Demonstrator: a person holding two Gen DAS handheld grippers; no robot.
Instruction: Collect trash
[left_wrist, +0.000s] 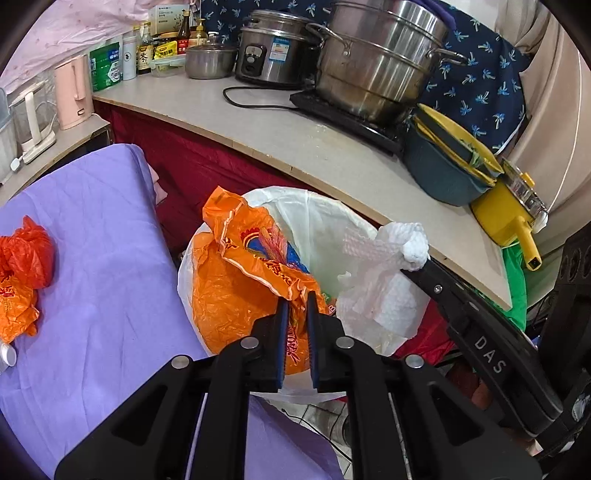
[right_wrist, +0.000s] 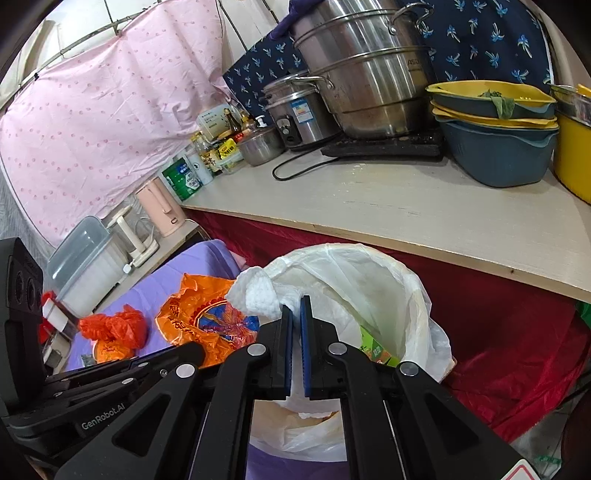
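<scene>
Holding a crumpled orange bag (left_wrist: 236, 280) at lower centre, your left gripper (left_wrist: 297, 314) pinches thin, slippery film; your right gripper (right_wrist: 296, 314) clamps soft, light white paper (right_wrist: 258, 291). Grip bunched folds.

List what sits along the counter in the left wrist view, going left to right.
Pink kettle → green packet → small lidded pot → rice cooker → big steel steamer → blue basin → yellow pot.

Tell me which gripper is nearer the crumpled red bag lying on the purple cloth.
Left. The left gripper, clamping the orange bag over the bin, sits just beside the purple cloth holding the red bag. The right gripper, holding white paper, is farther across the bin.
</scene>
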